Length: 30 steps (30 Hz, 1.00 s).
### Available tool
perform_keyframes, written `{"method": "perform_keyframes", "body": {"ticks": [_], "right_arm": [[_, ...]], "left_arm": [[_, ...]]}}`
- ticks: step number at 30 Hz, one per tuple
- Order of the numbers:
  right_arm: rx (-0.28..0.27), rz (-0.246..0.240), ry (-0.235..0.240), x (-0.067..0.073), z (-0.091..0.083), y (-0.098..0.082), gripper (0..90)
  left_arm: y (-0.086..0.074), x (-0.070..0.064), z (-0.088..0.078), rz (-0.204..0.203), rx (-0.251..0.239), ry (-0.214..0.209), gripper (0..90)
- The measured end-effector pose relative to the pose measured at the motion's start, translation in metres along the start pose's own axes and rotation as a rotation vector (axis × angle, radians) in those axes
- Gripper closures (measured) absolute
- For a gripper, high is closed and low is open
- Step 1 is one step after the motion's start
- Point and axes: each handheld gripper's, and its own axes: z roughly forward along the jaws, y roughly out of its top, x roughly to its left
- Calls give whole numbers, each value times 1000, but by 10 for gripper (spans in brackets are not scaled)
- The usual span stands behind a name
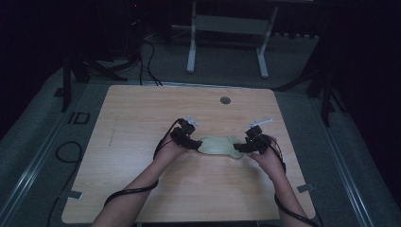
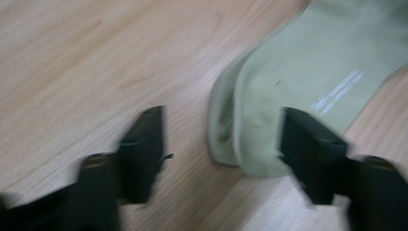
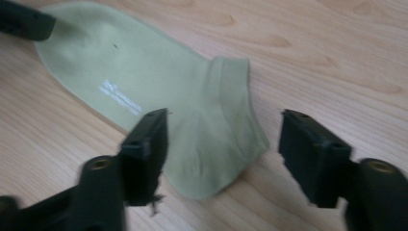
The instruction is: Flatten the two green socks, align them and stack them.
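A pale green ankle sock [image 1: 218,144] lies flat on the wooden table [image 1: 142,118], with a gripper at each end. My left gripper [image 1: 194,143] is at its left end. In the left gripper view the jaws [image 2: 221,120] stand open low over the wood, with the sock's rounded end [image 2: 308,62] reaching in between them. My right gripper [image 1: 240,147] is at the right end. In the right gripper view it [image 3: 223,118] is open, straddling the ribbed cuff of the sock [image 3: 144,72]. A jaw of the other gripper [image 3: 24,21] shows at the sock's far end.
A round cable hole [image 1: 225,100] sits near the table's far edge. A white desk frame [image 1: 191,47] stands on the floor beyond. Cables [image 1: 66,151] lie on the floor at the left, and dark stands flank the table.
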Motion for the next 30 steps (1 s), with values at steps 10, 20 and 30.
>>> {"method": "perform_keyframes", "body": {"ticks": [10,20,30], "right_arm": [[-62,11,59,-1,3,-13,141],[-141,-77,77,5,0,-30,141],[-124,-81,66,-5,-8,-53,141]], "left_arm": [[-13,-11,-20,33,-102,5,42],[-47,-10,-32,48,-164,-38,27],[-86,3,-50,0,-156,-24,24]]}}
